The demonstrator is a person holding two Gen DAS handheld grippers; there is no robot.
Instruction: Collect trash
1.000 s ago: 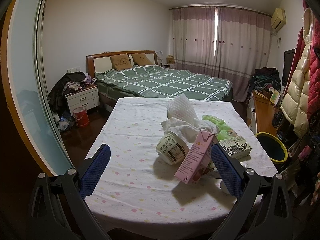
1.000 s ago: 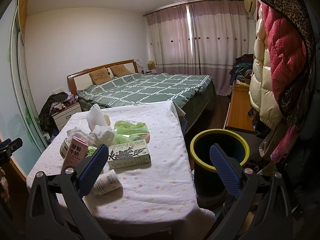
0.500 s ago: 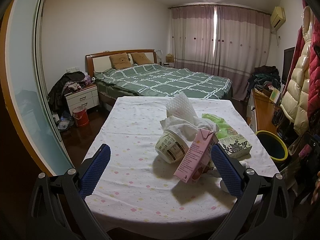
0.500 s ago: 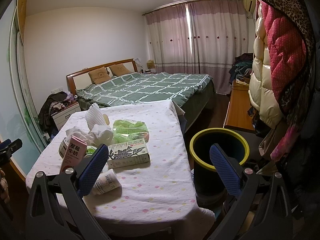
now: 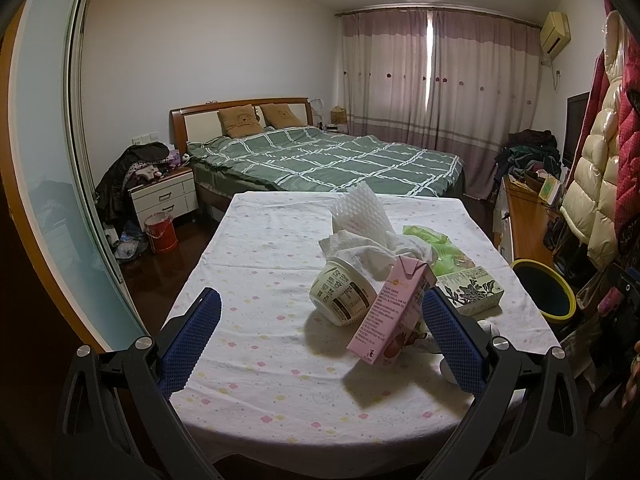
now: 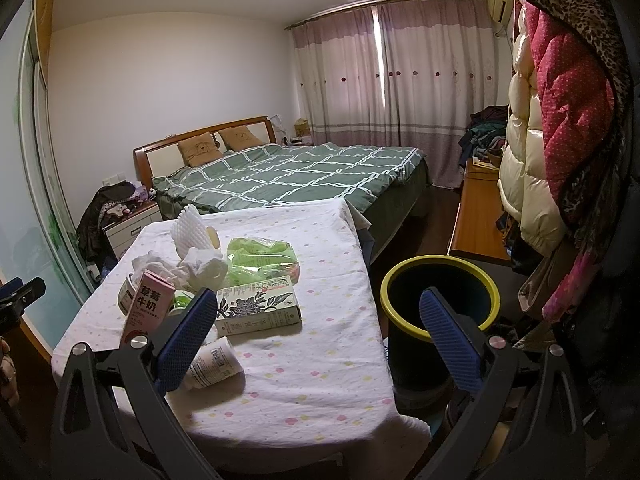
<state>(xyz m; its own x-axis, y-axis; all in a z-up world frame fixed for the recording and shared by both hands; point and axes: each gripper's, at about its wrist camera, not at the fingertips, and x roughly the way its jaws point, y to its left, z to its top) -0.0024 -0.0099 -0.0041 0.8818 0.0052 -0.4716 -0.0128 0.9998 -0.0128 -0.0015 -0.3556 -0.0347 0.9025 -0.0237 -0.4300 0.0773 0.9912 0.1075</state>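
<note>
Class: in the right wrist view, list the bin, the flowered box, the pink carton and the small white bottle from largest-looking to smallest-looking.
1. Bin
2. Flowered box
3. Pink carton and white bottle: unranked, since a gripper finger partly hides both.

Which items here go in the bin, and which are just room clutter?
Job items: pink milk carton, yogurt tub, crumpled tissues, foam net, green bag, flat box, small bottle, trash bin.

Clutter: bed, nightstand, red bucket, hanging coats.
</note>
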